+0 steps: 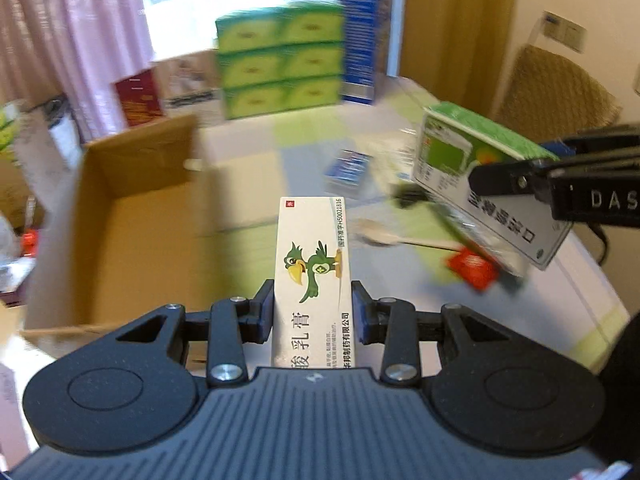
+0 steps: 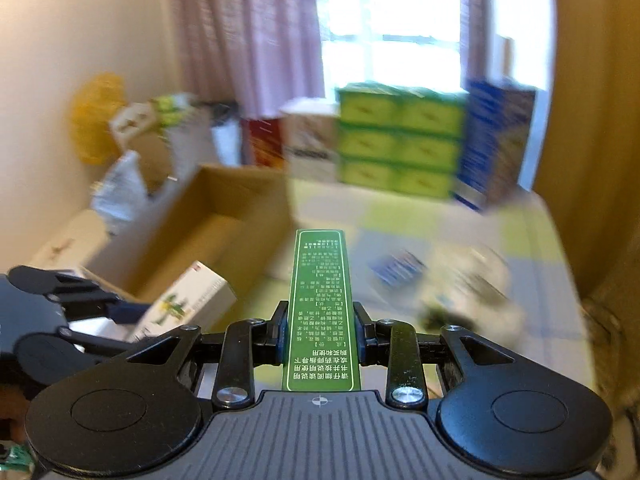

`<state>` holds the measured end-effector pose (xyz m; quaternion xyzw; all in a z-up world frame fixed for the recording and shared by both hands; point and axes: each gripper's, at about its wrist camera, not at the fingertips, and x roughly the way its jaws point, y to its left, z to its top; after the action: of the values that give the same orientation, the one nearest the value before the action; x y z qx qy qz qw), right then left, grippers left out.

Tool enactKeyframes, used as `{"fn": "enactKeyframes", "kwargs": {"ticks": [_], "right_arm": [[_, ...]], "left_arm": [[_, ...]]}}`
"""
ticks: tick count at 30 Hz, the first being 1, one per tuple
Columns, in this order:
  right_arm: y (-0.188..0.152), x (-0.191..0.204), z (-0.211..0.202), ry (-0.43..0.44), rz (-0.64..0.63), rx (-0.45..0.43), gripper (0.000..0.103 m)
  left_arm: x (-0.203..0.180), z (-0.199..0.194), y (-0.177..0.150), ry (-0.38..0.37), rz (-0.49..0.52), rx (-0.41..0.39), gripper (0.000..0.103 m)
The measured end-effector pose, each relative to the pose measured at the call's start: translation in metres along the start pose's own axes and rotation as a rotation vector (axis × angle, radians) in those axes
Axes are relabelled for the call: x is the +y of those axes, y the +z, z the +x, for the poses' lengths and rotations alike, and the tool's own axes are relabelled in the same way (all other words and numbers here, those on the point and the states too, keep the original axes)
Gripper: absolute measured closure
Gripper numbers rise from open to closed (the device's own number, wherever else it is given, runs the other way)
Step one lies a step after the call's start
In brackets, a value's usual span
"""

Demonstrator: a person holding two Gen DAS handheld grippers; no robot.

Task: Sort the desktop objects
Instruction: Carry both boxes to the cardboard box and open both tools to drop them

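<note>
My left gripper (image 1: 312, 312) is shut on a white medicine box with a green parrot (image 1: 312, 264), held above the table. My right gripper (image 2: 320, 336) is shut on a green medicine box (image 2: 320, 300), seen edge-on in the right wrist view. In the left wrist view that green box (image 1: 476, 176) hangs at the right with the right gripper's fingers (image 1: 520, 180) clamped on it. In the right wrist view the white parrot box (image 2: 184, 304) shows at the lower left in the left gripper. An open cardboard box (image 1: 132, 216) stands to the left.
On the checked tablecloth (image 1: 280, 152) lie a small blue box (image 1: 348, 168), a wooden spoon (image 1: 384, 238) and a red packet (image 1: 472, 270). Stacked green cartons (image 1: 280, 64) and a tall blue box (image 1: 364, 44) stand at the back. A wicker chair (image 1: 556, 88) is at the right.
</note>
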<state>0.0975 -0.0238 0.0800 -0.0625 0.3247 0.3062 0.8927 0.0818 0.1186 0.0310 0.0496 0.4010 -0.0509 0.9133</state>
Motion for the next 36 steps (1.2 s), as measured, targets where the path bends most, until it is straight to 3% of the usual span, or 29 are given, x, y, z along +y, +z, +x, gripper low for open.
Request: {"fn": "enactKeyframes", "kwargs": {"ticks": [7, 14, 30, 32, 36], "right_arm": [[0.052, 0.072, 0.084, 0.132, -0.021, 0.024, 0.076], [0.066, 0.105, 0.158, 0.159, -0.006, 0.079, 0.076], [0.047, 0.114, 0.227, 0.183, -0.016, 0.142, 0.075], [0.047, 0.110, 0.227, 0.192, -0.006, 0.132, 0.067], [0.050, 0.101, 0.210, 0.182, 0.006, 0.084, 0.059]], "left_arm": [[0.103, -0.004, 0.008, 0.085, -0.073, 0.020, 0.070], [0.170, 0.021, 0.012, 0.100, -0.124, 0.035, 0.070], [0.207, 0.086, 0.007, 0.050, -0.174, 0.071, 0.069], [0.209, 0.087, 0.004, 0.051, -0.186, 0.072, 0.063], [0.209, 0.078, 0.003, 0.065, -0.201, 0.060, 0.062]]}}
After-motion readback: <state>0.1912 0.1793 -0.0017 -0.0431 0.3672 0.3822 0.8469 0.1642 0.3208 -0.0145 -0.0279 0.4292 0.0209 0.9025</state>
